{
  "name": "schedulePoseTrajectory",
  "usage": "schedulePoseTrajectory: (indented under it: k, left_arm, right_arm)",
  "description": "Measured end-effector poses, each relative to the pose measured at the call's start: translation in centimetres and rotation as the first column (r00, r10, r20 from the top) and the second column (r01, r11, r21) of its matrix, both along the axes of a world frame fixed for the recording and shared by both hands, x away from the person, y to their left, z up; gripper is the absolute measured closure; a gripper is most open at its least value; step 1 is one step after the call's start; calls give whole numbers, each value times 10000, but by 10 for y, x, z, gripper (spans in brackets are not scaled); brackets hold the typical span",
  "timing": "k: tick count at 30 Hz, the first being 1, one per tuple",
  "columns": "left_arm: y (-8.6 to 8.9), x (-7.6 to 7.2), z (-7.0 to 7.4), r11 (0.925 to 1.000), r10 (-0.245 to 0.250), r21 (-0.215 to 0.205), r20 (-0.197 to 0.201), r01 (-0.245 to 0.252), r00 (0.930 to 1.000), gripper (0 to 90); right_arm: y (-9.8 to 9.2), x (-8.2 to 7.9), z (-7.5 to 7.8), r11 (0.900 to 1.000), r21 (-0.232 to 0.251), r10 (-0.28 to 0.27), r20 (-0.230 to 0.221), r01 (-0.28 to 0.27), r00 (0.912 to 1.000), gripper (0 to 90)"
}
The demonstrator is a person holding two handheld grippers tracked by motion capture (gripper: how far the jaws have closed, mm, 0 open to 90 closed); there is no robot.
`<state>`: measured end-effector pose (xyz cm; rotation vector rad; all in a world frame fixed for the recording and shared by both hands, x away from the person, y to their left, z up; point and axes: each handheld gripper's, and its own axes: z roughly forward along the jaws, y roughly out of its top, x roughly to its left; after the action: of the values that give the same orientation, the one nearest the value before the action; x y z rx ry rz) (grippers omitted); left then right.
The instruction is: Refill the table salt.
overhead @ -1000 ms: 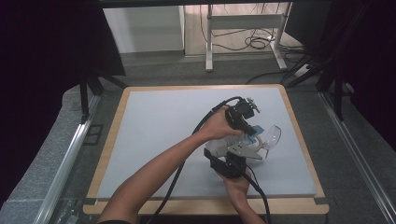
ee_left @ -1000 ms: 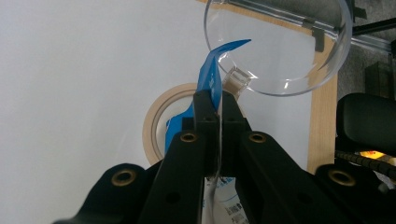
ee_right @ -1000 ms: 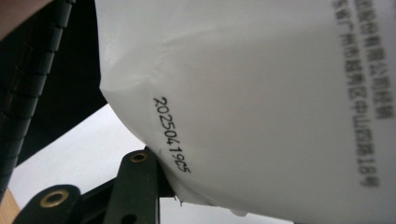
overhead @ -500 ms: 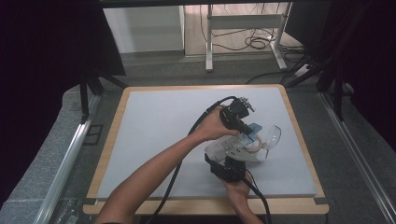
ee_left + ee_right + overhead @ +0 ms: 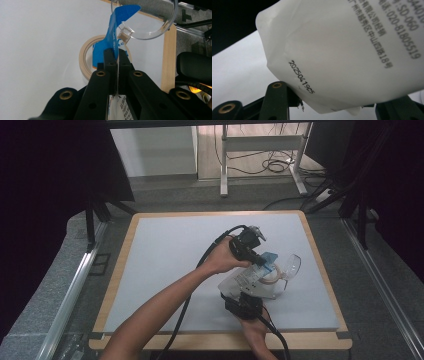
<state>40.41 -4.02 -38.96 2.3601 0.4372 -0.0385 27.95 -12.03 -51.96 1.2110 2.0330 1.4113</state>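
A clear plastic bag [image 5: 248, 281] with printed text and a blue header card [image 5: 115, 30] is held up near the table's front right. My left gripper [image 5: 261, 260] is shut on the bag's top edge, its fingers [image 5: 110, 58] pinching the thin film and blue card. My right gripper [image 5: 245, 297] sits under the bag's lower end. Its jaws have just been opening, and the white bag [image 5: 352, 50] hangs loosely between them. A roll of beige masking tape [image 5: 83, 58] and clear safety glasses [image 5: 290, 265] lie just behind the bag.
The white table mat [image 5: 170, 255] has a wooden border [image 5: 320, 265], close on the right of the glasses. Black cables trail from both grippers toward the front edge. A metal frame [image 5: 260, 142] and floor cables stand beyond the table.
The left hand has edged slightly left with the bag's top. The right hand stays below the bag, and the bag, tape and glasses stay where they were.
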Motion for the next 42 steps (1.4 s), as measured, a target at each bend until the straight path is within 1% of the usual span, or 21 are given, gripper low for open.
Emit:
schedulePoseTrajectory:
  k: [14,18,22,26,31,37,42]
  left_arm:
    - [16,-5,-1,9994,44,-337,5,-44,10000,896]
    - [22,-8,0,9990,83,-444,21,-82,10000,896]
    - [28,-10,1,9982,181,-570,34,-179,9998,895]
    - [33,-12,2,9976,176,-675,71,-170,9998,896]
    - [38,-14,0,9973,233,-702,95,-226,9997,896]
    - [46,-16,0,9950,306,-949,64,-298,9995,896]
    - [53,-20,0,9915,416,-1232,29,-409,9991,895]
  right_arm:
    - [-1,-3,-5,9977,-676,65,-24,-67,10000,463]
    - [-3,-3,-7,9965,-825,112,-152,-125,9998,449]
    - [-5,-3,-9,9949,-998,113,-182,-130,9998,434]
    - [-8,-3,-9,9926,-1213,94,-166,-113,9998,420]
    - [-10,-2,-11,9895,-1438,105,-320,-150,9994,400]
    - [-12,-1,-13,9880,-1535,122,-423,-186,9990,391]
    - [-13,0,-14,9874,-1577,57,-461,-130,9989,391]
